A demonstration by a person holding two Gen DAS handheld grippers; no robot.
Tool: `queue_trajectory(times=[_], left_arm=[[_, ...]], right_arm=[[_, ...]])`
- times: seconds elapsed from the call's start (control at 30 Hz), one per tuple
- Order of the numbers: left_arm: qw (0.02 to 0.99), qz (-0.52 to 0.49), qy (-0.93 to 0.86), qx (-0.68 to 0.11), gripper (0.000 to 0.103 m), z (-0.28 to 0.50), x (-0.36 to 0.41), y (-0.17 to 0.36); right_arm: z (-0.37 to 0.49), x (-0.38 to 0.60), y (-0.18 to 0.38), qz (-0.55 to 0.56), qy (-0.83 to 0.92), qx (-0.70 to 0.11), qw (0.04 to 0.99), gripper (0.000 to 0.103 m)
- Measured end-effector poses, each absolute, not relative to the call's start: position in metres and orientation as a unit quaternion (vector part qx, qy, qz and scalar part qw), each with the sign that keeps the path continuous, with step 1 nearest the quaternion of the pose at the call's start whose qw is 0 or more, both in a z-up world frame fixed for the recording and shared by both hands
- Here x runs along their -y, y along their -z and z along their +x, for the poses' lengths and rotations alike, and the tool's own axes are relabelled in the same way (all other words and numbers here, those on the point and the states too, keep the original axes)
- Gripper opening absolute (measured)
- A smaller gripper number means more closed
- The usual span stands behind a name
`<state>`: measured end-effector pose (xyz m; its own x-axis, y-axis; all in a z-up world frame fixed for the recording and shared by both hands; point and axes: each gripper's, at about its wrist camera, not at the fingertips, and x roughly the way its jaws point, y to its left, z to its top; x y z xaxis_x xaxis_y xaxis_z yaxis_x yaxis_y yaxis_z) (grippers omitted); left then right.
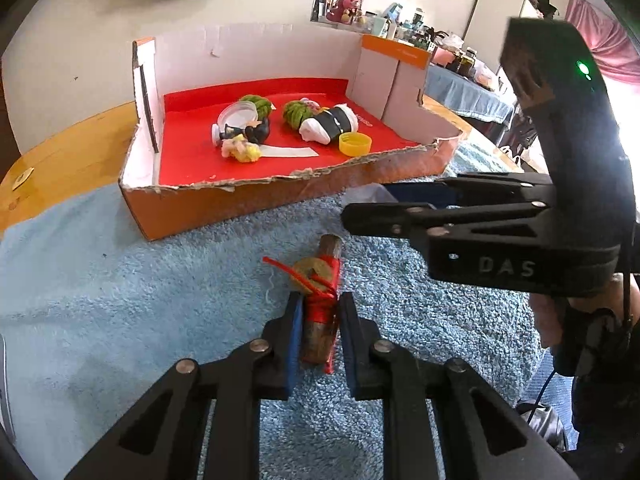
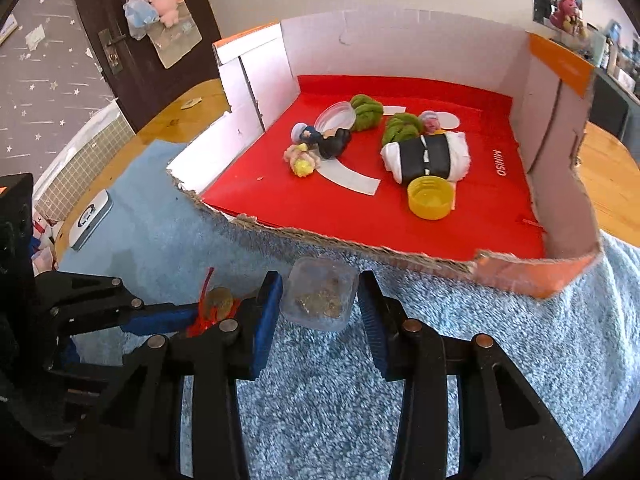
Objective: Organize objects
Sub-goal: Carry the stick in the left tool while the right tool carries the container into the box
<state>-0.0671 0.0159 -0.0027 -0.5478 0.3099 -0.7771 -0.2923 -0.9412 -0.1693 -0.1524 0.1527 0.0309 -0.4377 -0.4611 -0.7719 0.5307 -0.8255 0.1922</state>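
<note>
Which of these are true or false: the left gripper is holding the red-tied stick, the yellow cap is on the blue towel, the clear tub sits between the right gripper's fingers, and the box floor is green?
1. The left gripper is closed on the red-tied stick. True.
2. The yellow cap lies on the blue towel. False: it lies inside the cardboard box.
3. The clear tub sits between the right gripper's fingers. True.
4. The box floor is green. False: it is red.
</note>
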Motion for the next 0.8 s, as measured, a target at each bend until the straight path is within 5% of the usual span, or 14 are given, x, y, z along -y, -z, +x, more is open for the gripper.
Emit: queue_trajectory(times=[0.8], left_arm=[[0.152, -0.399, -0.904, 0.034, 0.018, -0.059, 0.002, -0.032]], right_arm=[[-0.125, -0.161, -0.058, 0.410, 0.861, -0.020, 0.301, 0.038]])
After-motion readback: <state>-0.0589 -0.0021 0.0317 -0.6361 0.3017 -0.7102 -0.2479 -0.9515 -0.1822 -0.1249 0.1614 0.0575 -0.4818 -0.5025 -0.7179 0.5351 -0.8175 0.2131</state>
